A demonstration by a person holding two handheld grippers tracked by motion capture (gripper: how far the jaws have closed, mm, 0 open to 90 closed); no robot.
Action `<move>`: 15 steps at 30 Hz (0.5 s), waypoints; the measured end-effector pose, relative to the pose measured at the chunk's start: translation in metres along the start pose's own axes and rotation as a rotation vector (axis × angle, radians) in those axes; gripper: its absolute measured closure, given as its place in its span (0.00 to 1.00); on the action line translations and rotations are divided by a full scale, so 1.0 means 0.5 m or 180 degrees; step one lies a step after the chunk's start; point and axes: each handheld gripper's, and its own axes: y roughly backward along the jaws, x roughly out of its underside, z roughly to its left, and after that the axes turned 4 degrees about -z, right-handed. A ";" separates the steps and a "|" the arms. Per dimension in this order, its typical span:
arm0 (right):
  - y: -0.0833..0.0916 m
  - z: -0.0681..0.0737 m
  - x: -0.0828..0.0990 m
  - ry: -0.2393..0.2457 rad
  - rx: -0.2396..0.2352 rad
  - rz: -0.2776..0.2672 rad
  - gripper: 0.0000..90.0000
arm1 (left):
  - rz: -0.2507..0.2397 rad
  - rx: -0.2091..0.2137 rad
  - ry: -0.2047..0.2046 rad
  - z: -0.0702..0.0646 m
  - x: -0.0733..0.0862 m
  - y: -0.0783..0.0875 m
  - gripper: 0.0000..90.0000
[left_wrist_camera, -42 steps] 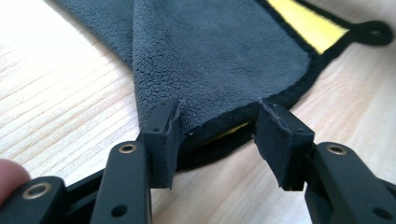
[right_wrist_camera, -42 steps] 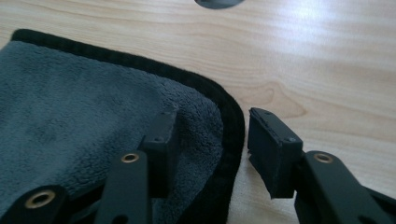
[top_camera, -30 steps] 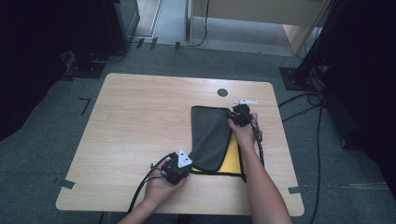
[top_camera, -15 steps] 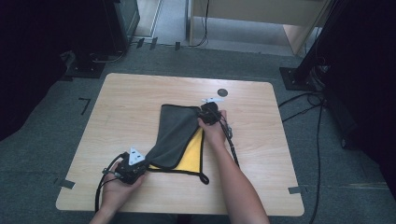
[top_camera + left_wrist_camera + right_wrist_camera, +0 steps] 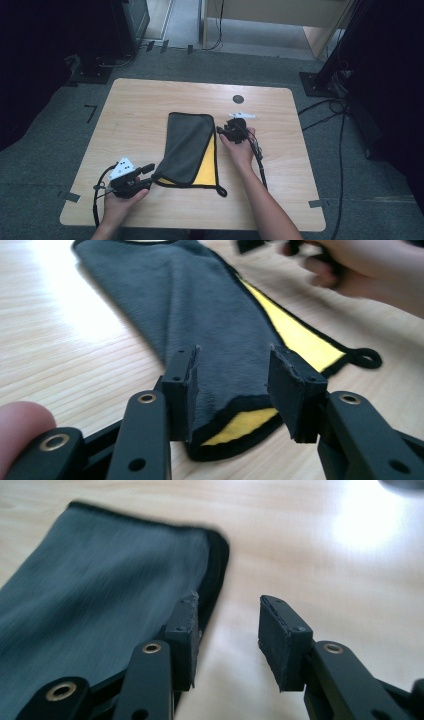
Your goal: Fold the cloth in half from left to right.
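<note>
Both grippers, left (image 5: 148,173) and right (image 5: 221,131), just opened, jaws apart, nothing clamped; cloth (image 5: 187,147) folded once on bench (image 5: 150,100), second fold likely remaining.

A light wooden table (image 5: 150,110) is standing on grey carpet (image 5: 45,165). A small dark disc (image 5: 238,99) is lying near its far edge.

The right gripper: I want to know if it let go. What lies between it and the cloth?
Bare wooden table: the high view shows a narrow gap between the right gripper and the cloth.
</note>
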 end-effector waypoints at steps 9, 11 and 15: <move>0.097 0.073 0.120 0.0540 0.0030 0.0240 0.70 | 0.0171 -0.0098 0.0092 0.021 0.017 -0.013 0.59; 0.143 0.094 0.156 0.0668 -0.0038 0.0175 0.70 | 0.0176 -0.0081 0.0116 0.024 0.019 -0.013 0.60; 0.185 0.098 0.190 0.0540 -0.0157 0.0173 0.70 | 0.0178 -0.0092 0.0138 0.030 0.020 -0.013 0.60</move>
